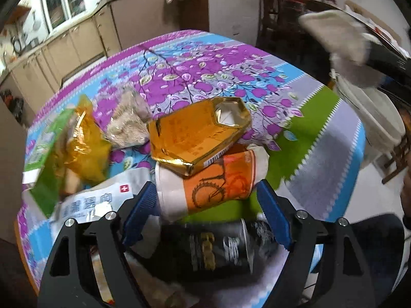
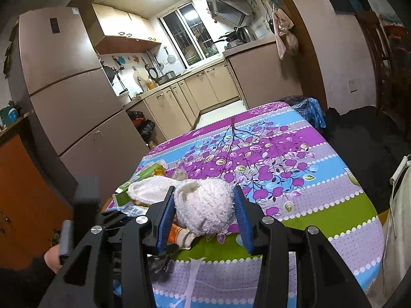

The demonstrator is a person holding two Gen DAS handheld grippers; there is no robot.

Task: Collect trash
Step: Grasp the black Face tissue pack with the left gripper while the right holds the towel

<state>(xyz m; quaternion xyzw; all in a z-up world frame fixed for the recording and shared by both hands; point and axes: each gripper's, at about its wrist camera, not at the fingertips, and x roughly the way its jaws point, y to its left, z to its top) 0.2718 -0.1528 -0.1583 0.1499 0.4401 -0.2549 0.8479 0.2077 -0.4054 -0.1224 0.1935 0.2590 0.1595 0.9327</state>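
In the left wrist view my left gripper point(image 1: 205, 195) is open above a pile of trash on the flowered tablecloth point(image 1: 205, 71). An orange paper cup point(image 1: 208, 187) lies on its side between the blue fingers. A gold box point(image 1: 197, 133) rests on it. A black can point(image 1: 218, 249) lies below. Yellow wrappers point(image 1: 84, 143), a clear bag of crumbs point(image 1: 128, 120) and a white packet point(image 1: 90, 200) lie to the left. In the right wrist view my right gripper point(image 2: 203, 202) is shut on a white towel-like cloth point(image 2: 205, 205), held above the table; the cloth also shows at upper right in the left wrist view point(image 1: 336, 33).
A white bin or bag point(image 1: 372, 113) stands off the table's right edge. Kitchen cabinets point(image 2: 192, 87) and a fridge point(image 2: 66, 82) stand beyond the table. Black trash bags point(image 2: 143, 125) lie on the floor. A blue bag point(image 2: 310, 110) sits past the far corner.
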